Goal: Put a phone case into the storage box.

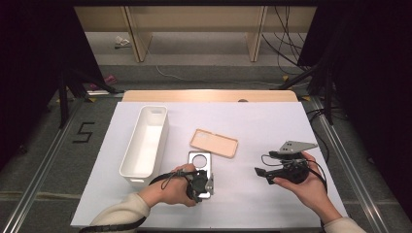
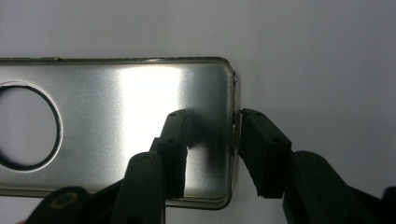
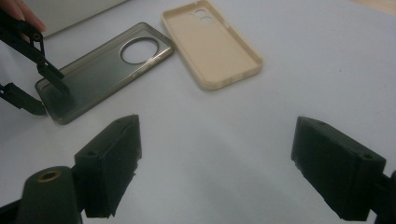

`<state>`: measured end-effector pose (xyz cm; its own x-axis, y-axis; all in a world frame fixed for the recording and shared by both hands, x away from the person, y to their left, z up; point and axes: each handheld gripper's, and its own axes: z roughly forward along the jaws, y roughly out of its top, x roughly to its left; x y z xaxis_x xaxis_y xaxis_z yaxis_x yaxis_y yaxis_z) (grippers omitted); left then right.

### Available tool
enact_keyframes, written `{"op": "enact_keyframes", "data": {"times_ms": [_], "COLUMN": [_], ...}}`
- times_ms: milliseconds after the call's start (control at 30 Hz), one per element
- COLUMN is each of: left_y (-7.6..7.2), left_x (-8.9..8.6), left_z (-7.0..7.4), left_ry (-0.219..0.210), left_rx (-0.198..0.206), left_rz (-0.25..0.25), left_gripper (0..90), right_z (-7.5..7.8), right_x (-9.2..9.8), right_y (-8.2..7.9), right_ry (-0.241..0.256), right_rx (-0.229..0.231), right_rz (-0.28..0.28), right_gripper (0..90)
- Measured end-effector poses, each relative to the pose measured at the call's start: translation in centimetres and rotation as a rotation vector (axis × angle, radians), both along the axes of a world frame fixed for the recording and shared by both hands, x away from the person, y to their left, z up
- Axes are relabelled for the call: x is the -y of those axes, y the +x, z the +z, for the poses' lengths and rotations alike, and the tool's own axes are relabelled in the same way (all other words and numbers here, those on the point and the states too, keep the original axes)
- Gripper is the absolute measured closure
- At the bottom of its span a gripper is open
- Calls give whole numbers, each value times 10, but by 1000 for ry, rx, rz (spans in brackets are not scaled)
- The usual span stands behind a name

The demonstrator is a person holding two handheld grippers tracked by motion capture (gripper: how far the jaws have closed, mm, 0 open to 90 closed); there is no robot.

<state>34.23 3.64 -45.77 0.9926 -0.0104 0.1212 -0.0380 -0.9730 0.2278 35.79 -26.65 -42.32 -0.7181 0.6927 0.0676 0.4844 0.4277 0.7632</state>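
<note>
High view: left gripper sat at near end of grey translucent phone case with round camera hole, flat on white desk; white oblong plastic bin empty.
Left gripper view: jaws parted, straddling case edge, not clamped.
Right gripper view: right gripper released, idle; beige phone case untouched.
Nothing binned yet.

High view: fixed overhead, faces fwd/down, far. Left gripper view: very close above the grey translucent phone case with round cutout. Right gripper view: low, oblique, farther back; shares that case w/ both other views.
</note>
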Motion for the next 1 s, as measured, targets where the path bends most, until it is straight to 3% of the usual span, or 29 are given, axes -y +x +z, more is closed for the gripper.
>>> {"op": "enact_keyframes", "data": {"times_ms": [367, 667, 1000], "left_y": [1, 0, -9], "left_x": [4, 6, 6], "left_z": [1, 1, 1], "left_ry": [58, 61, 65], "left_rx": [-20, -25, 4], "left_rz": [-9, -13, -43], "left_gripper": [653, 730, 835], "right_z": [0, 0, -1], "right_x": [0, 0, -1], "right_y": [0, 0, 0], "right_ry": [6, 7, 5], "right_rx": [-2, -3, -9], "right_rz": [2, 8, 10], "right_gripper": [169, 169, 169]}}
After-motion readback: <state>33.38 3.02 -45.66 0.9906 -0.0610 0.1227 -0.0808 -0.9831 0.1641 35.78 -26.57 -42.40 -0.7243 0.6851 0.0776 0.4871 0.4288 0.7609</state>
